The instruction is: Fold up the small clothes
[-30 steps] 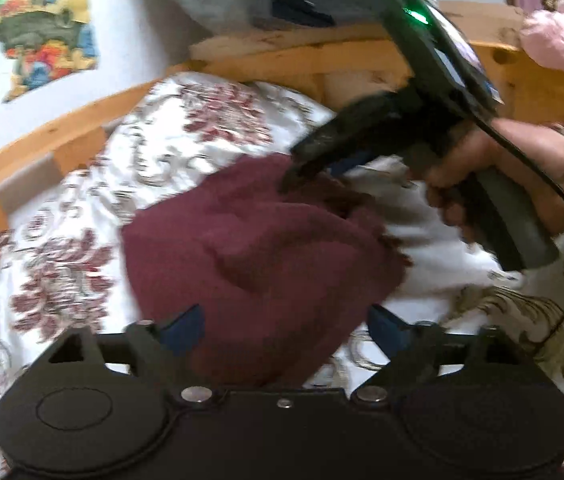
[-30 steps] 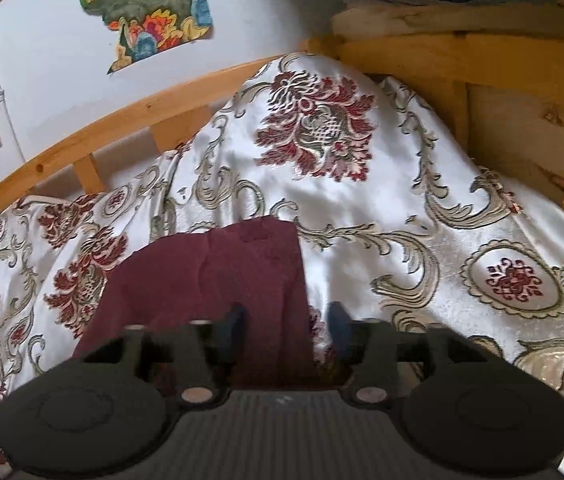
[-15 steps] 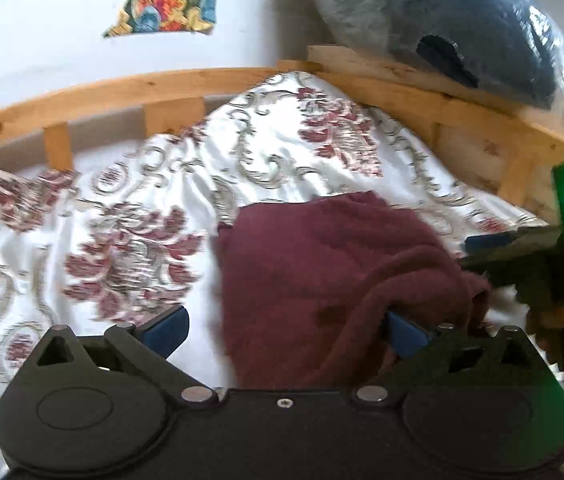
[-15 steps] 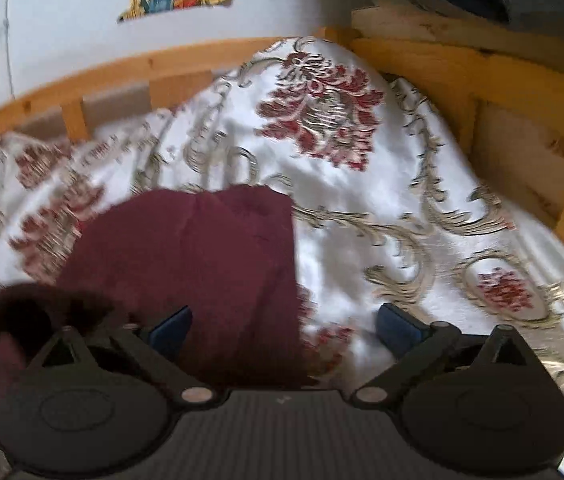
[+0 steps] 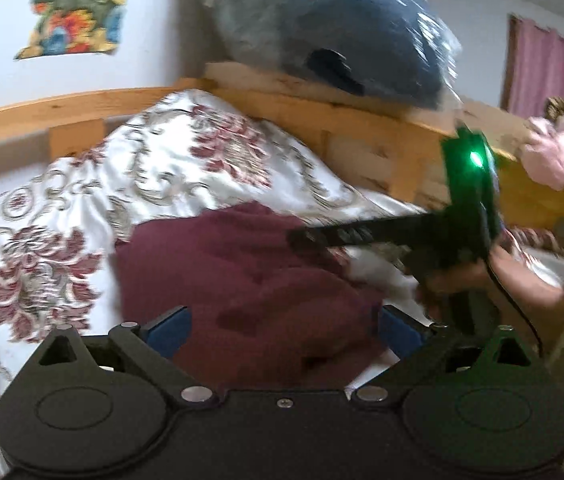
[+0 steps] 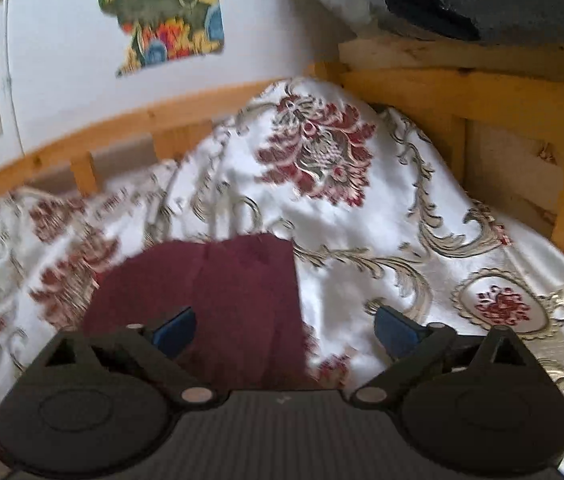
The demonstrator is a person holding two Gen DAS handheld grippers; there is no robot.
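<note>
You have one maroon garment (image 5: 241,280) on the bed (image 6: 362,240); both grippers, left gripper (image 5: 282,328) and right gripper (image 6: 284,330), have their fingers closing, spread wide, gripping nothing.

I am holding my left gripper (image 5: 282,330) wide, its jaws easing inward, pressing nothing. My right gripper (image 6: 286,332) is closing too, still wide apart, my right hand (image 5: 482,276) gripping its handle.

A bed with a light wooden frame (image 6: 494,92) stands against a white wall. A shiny white bedspread (image 6: 362,240) with dark red flowers and pale gold scrolls covers it, rising in a hump toward the headboard. A dark red garment (image 5: 241,272) lies rumpled directly on the bedspread, near the front.
</note>
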